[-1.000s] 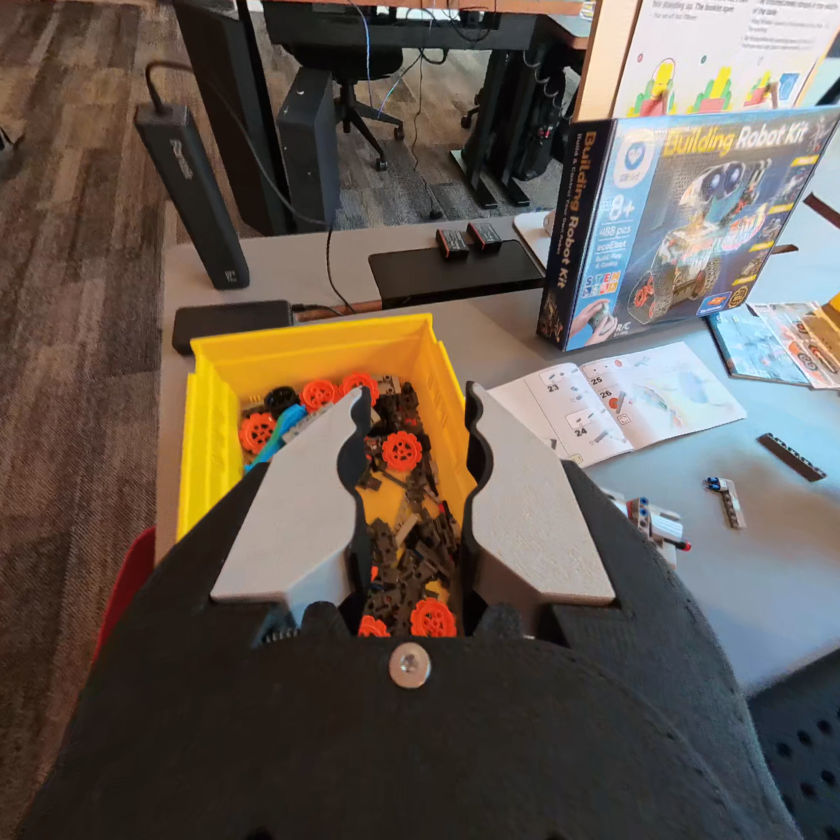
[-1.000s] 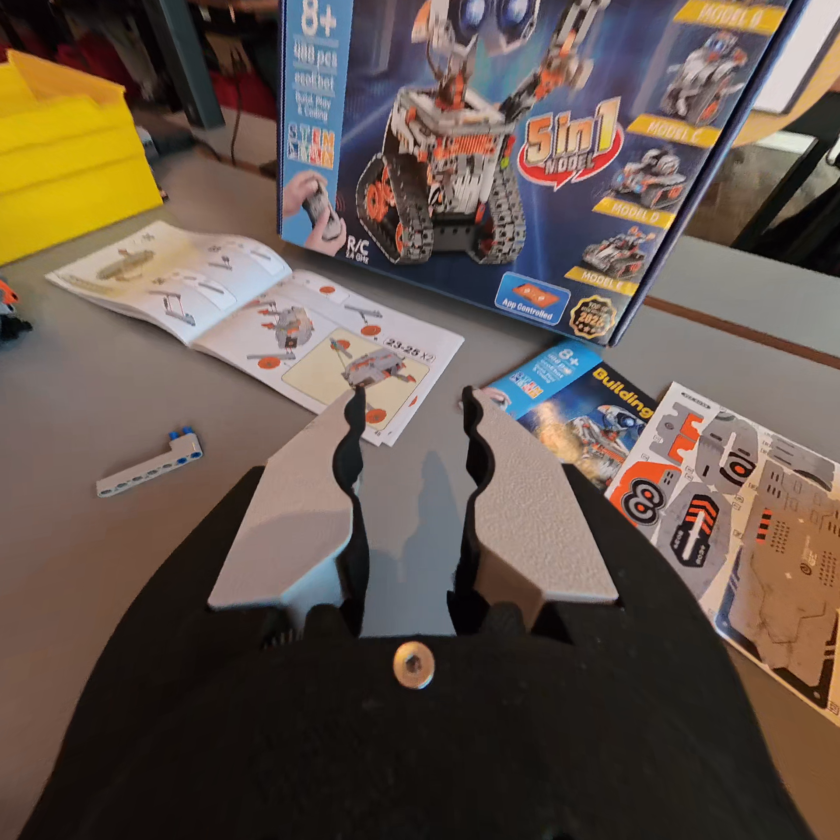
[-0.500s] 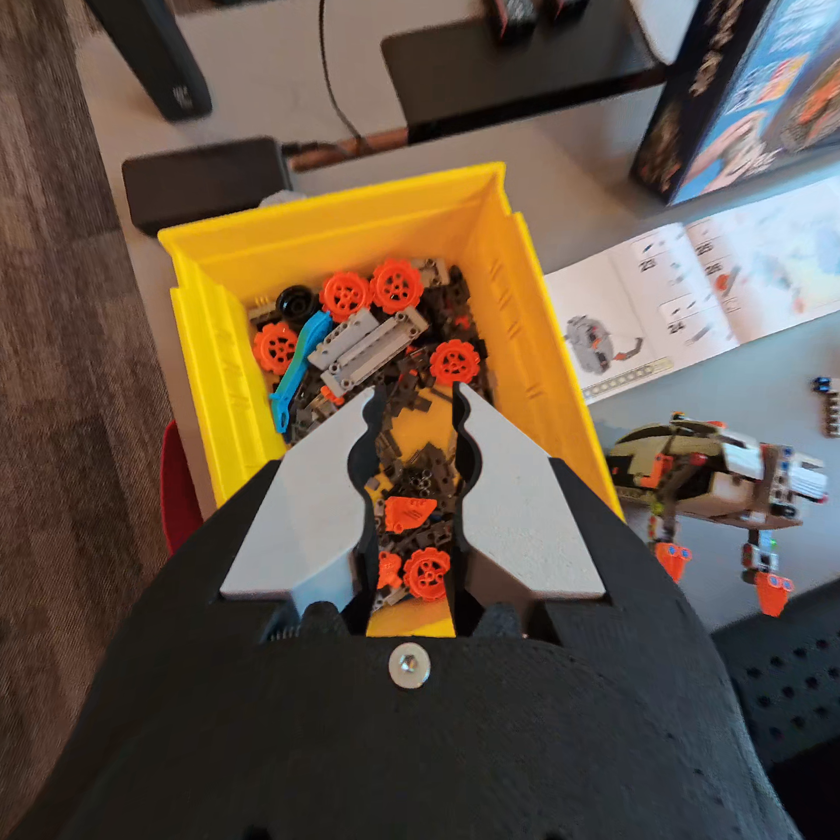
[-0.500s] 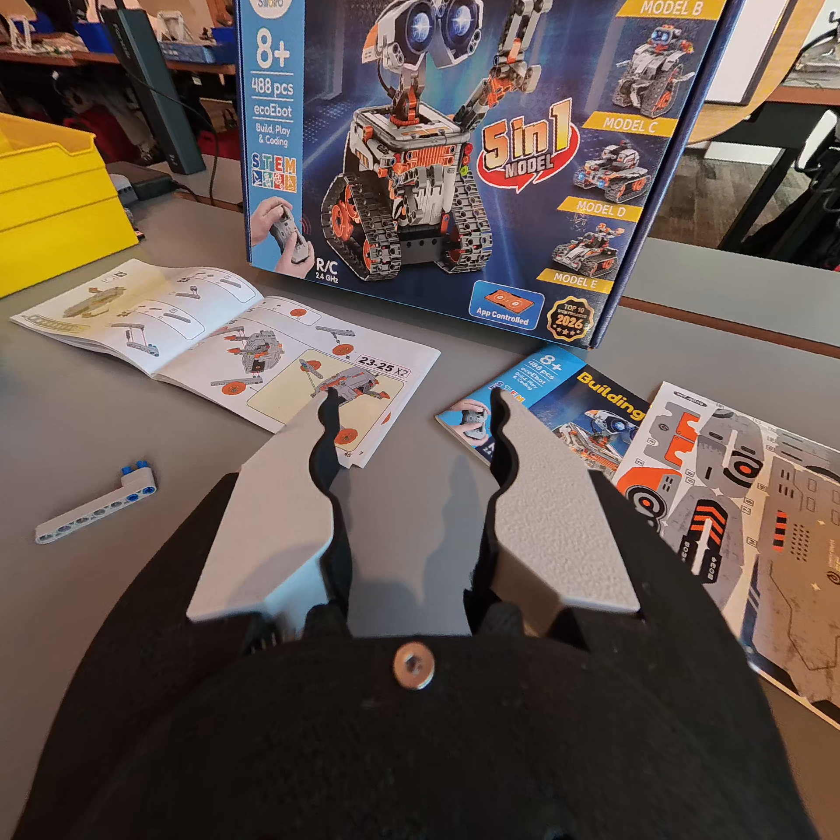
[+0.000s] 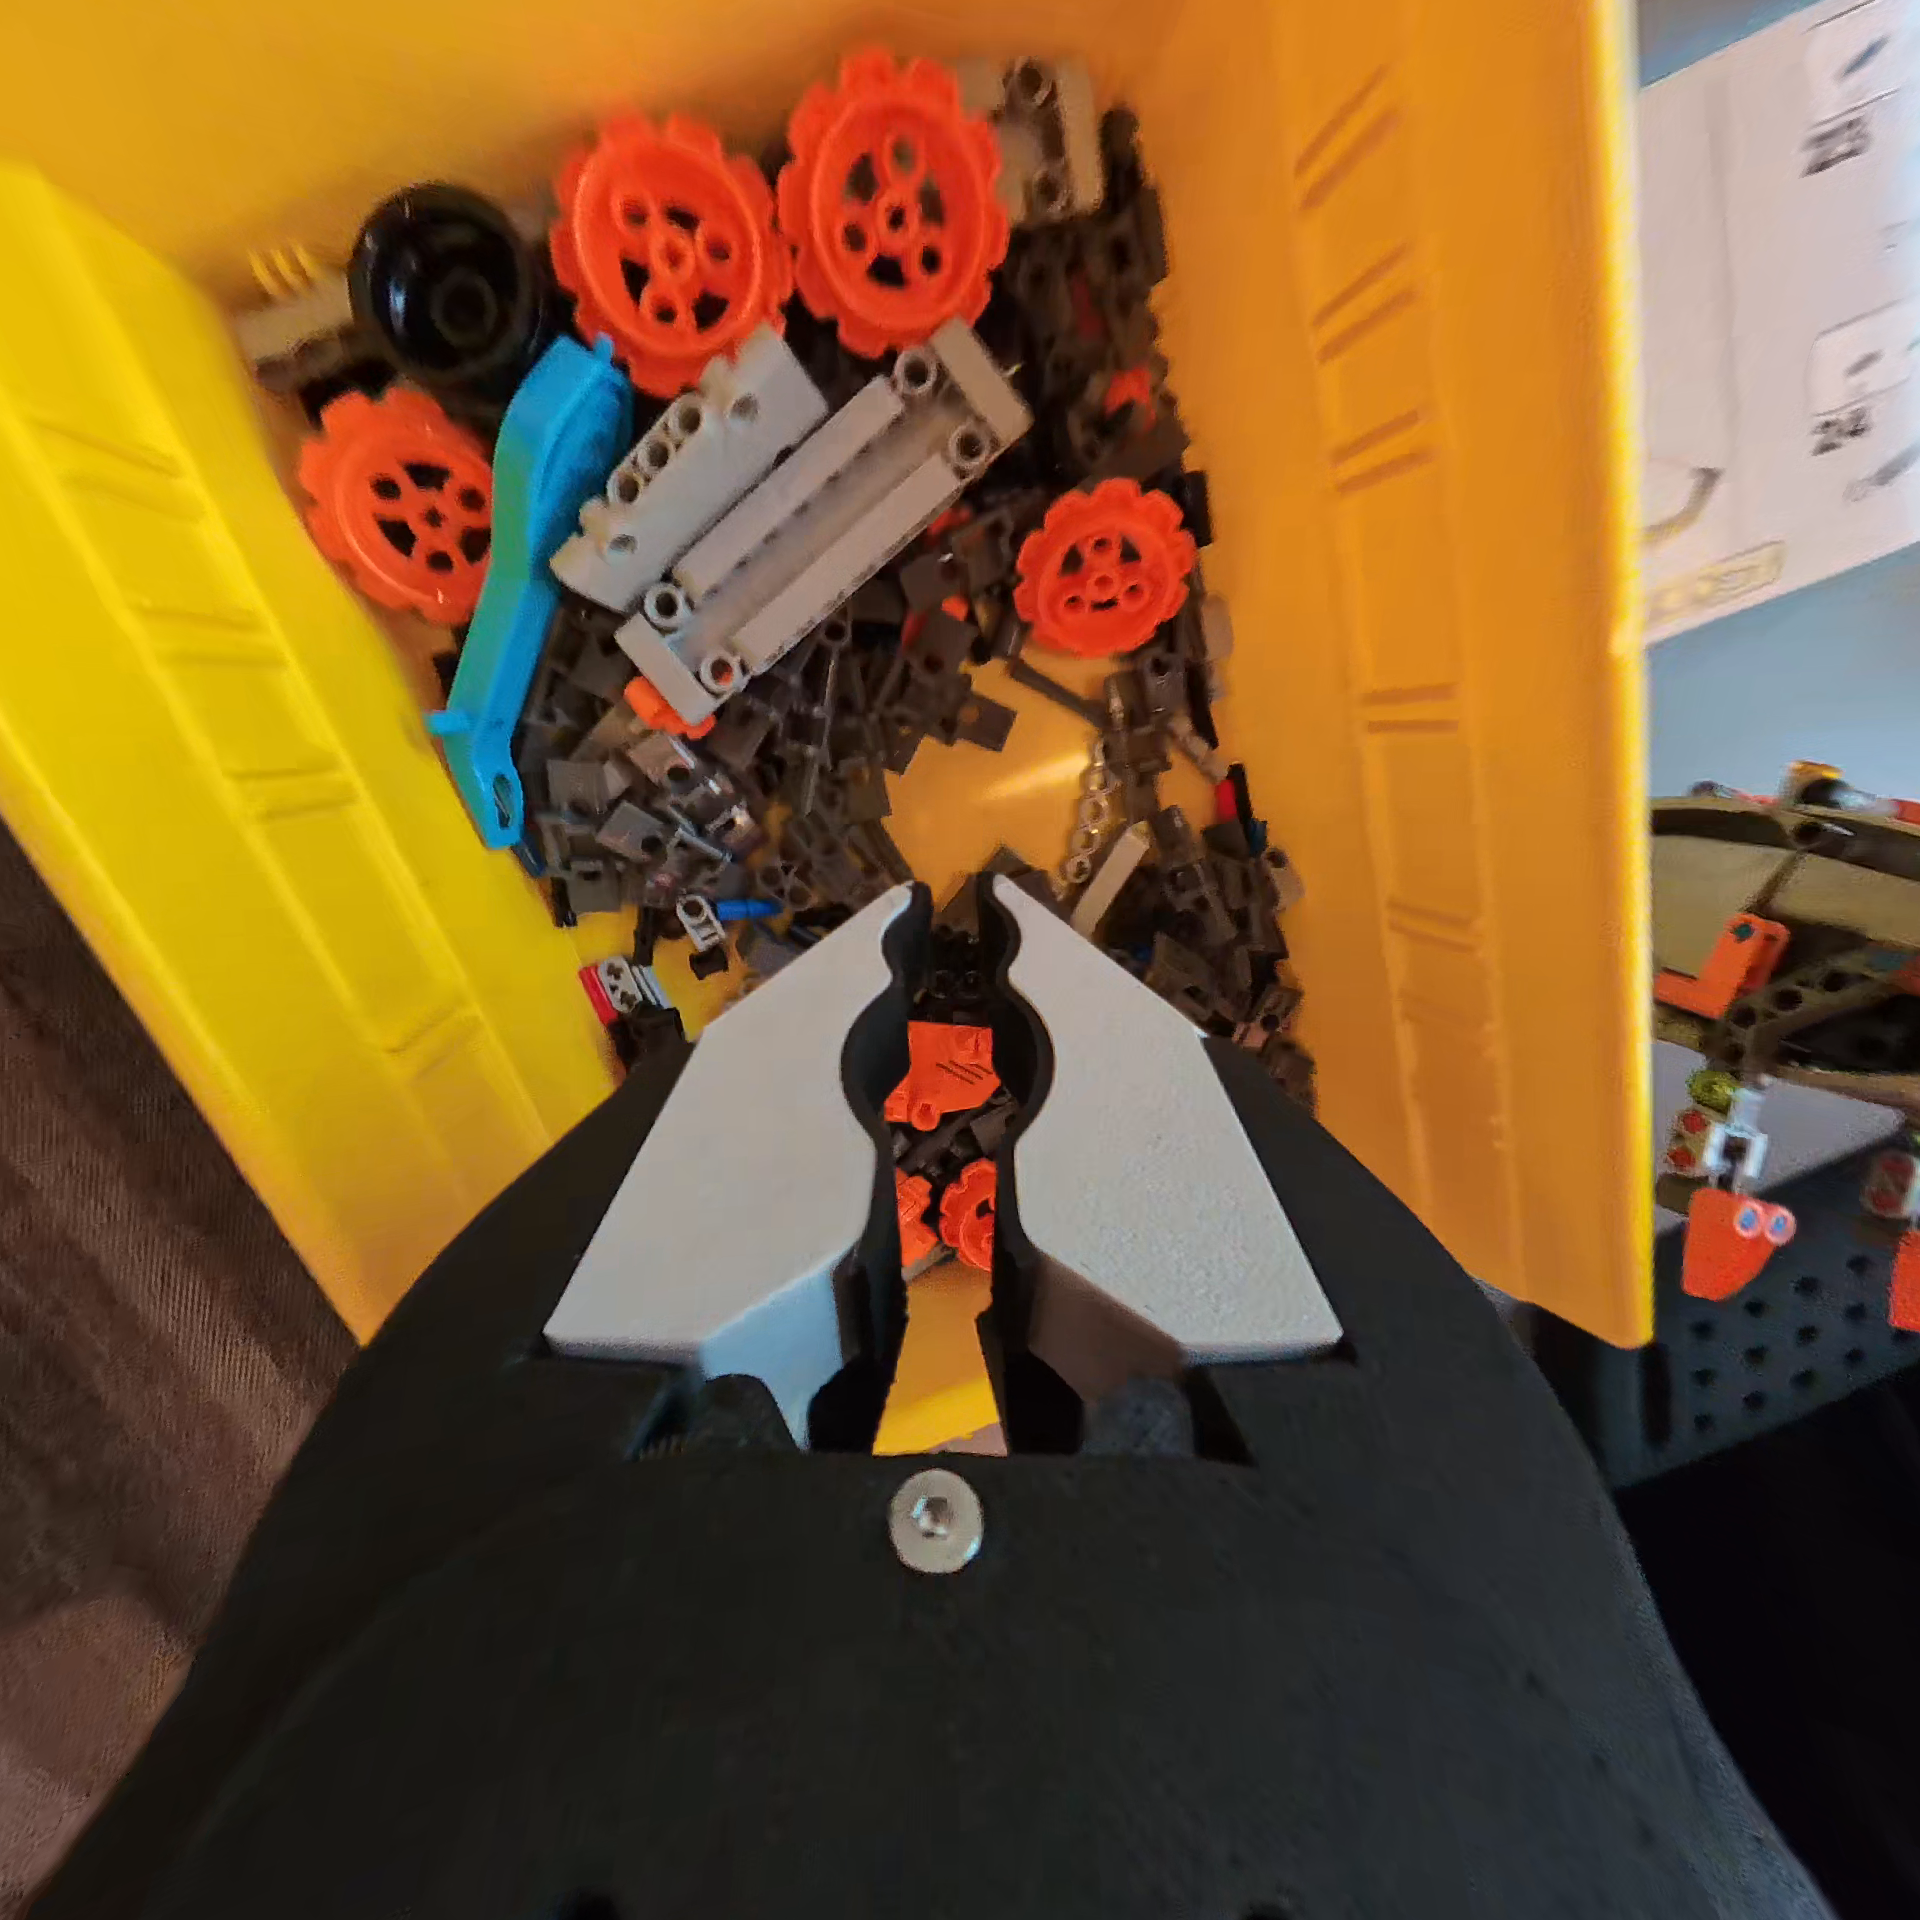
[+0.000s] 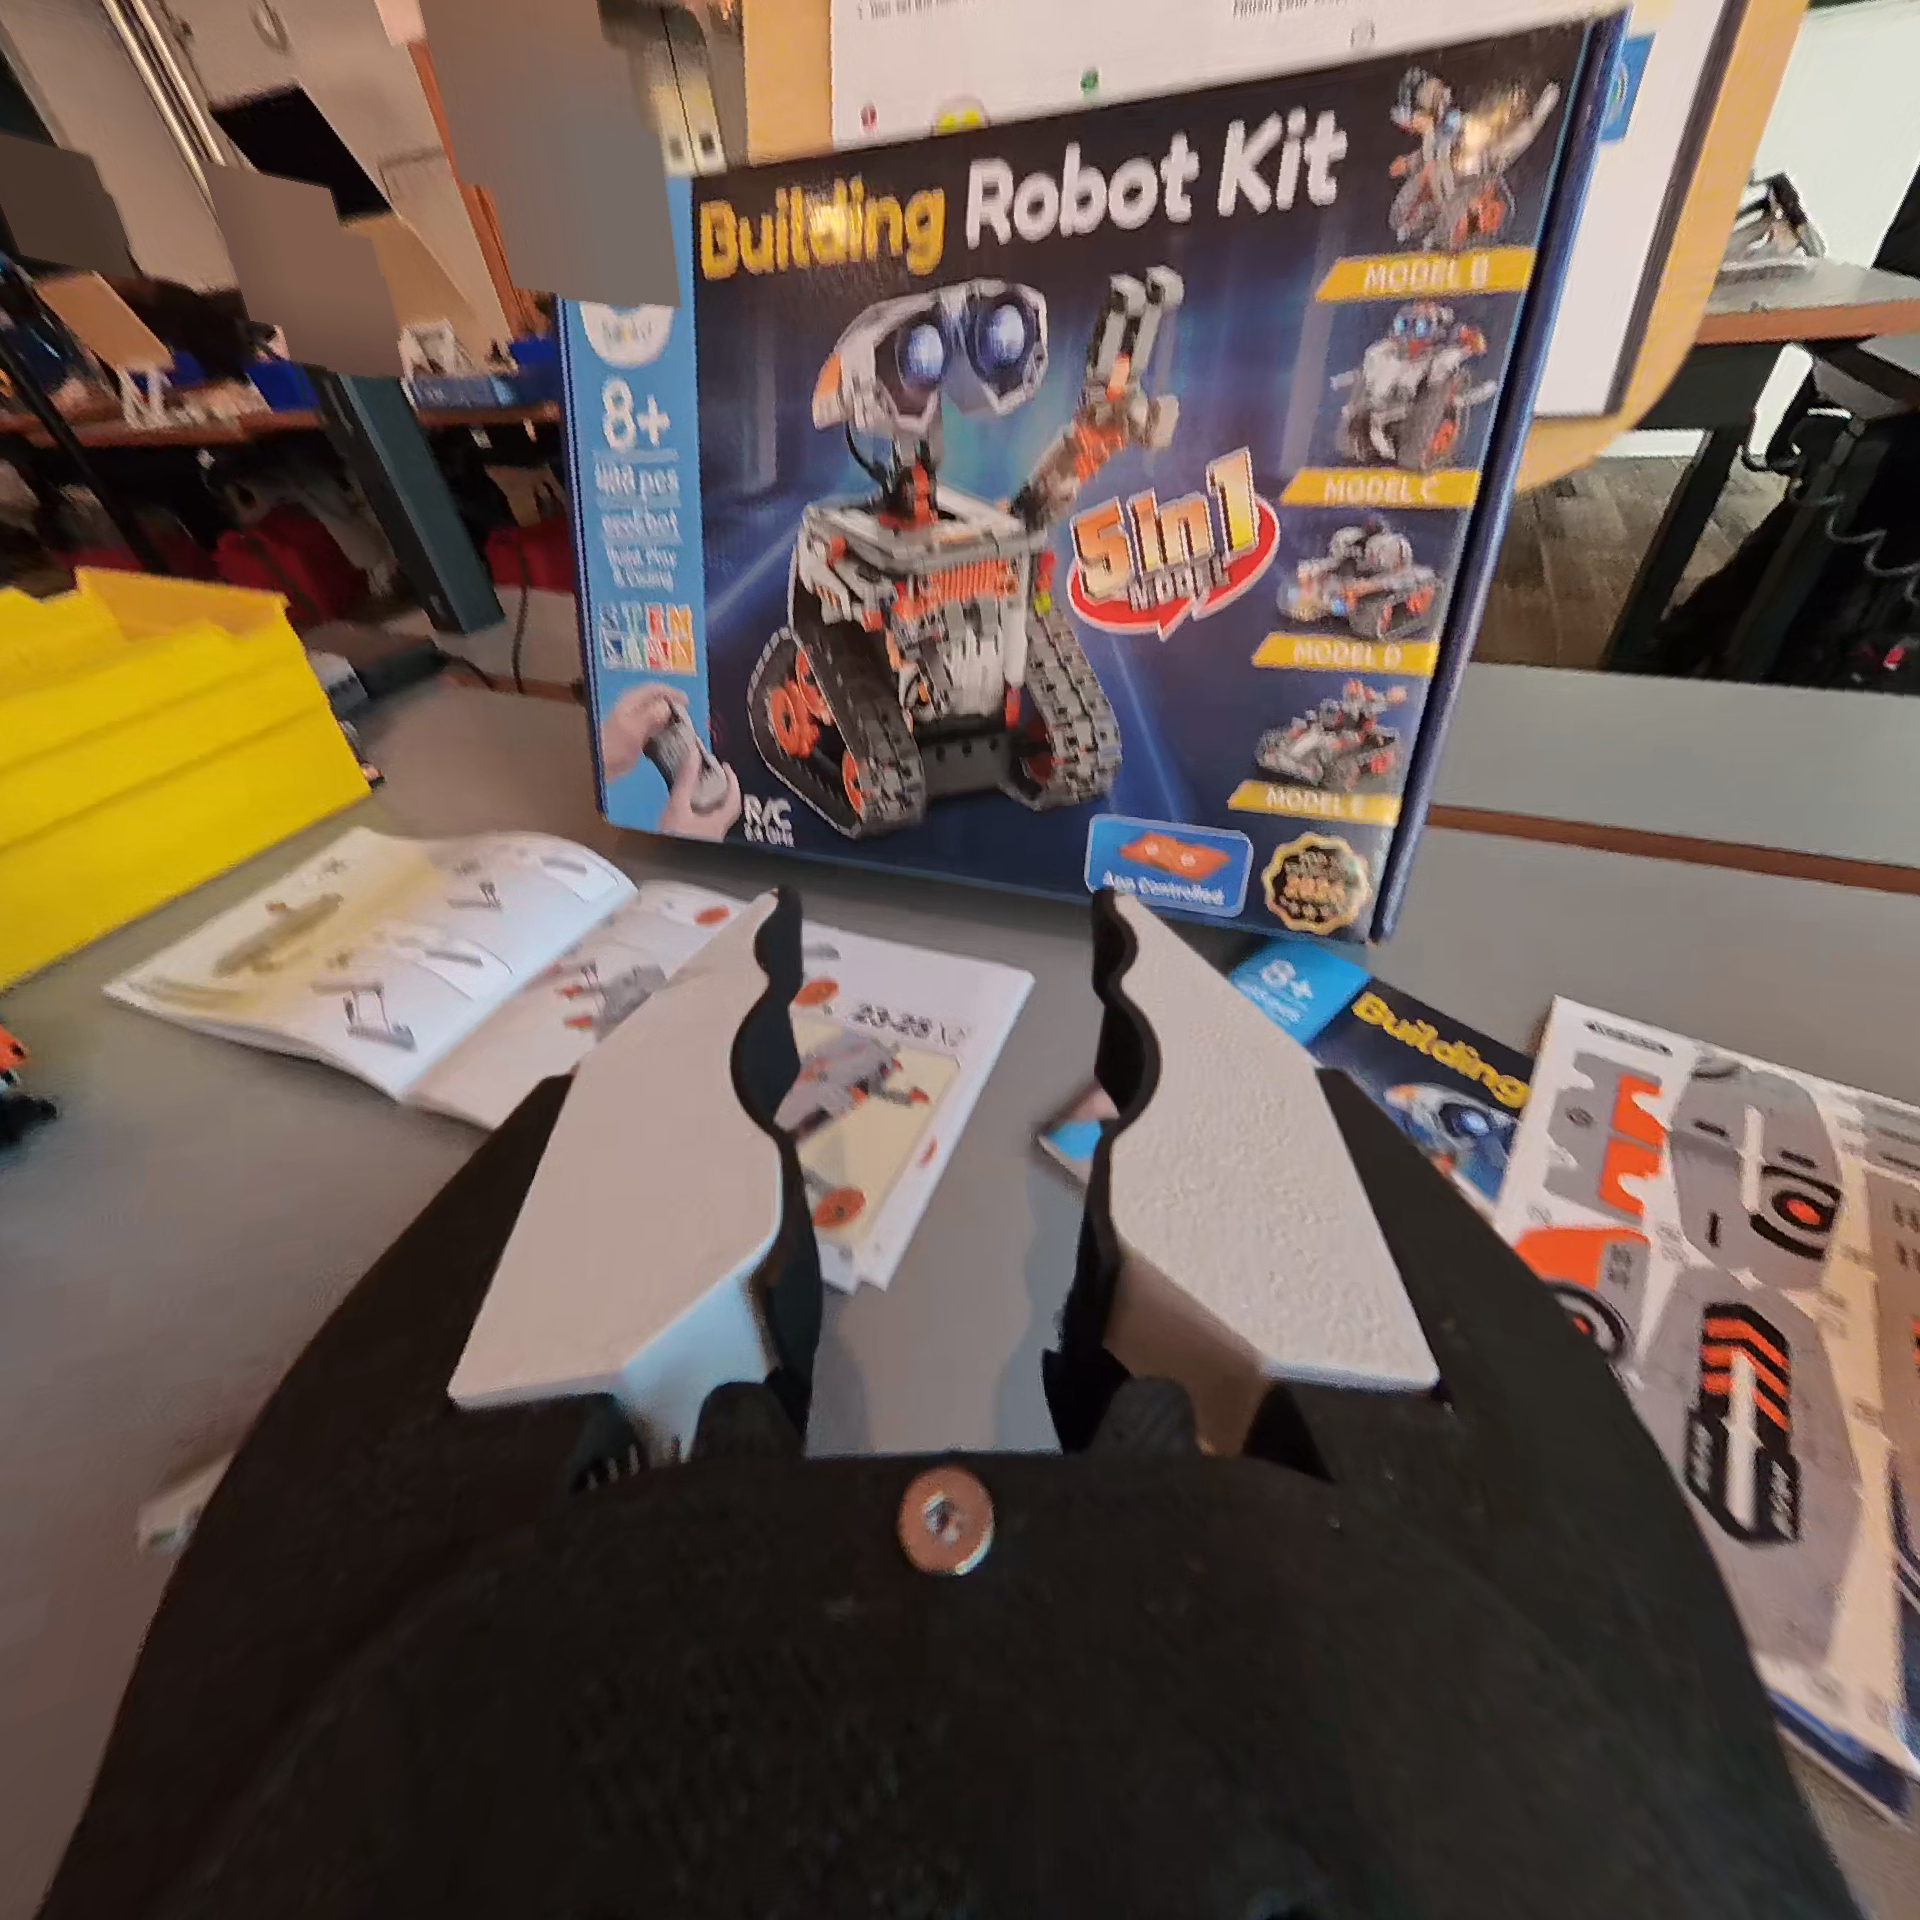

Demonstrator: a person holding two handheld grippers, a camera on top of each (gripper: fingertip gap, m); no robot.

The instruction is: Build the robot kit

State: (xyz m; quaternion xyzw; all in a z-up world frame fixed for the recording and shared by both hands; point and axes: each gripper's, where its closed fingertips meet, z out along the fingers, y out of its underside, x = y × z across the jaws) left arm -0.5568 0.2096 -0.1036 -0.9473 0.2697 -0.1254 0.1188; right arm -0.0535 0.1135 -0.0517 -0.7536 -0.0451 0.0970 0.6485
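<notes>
My left gripper reaches down into a yellow bin of loose building pieces. Its jaws are nearly closed, with a small black piece pinched just behind the tips. Under the jaws lies an orange piece. Farther in the bin are orange gear wheels, grey beams, a blue tool and a black wheel. My right gripper is open and empty. It hovers over the grey table above an open instruction booklet, facing the blue kit box.
A partly built model stands on the table right of the bin. In the right wrist view the yellow bin is far left. A blue booklet and a sticker sheet lie to the right. Desks and shelves stand behind. From the left gripper's tips to the black wheel is close to 12 cm.
My left gripper has dropped into the bin and its jaws have closed from open to nearly shut. My right gripper has opened wider and tilted up towards the box.
</notes>
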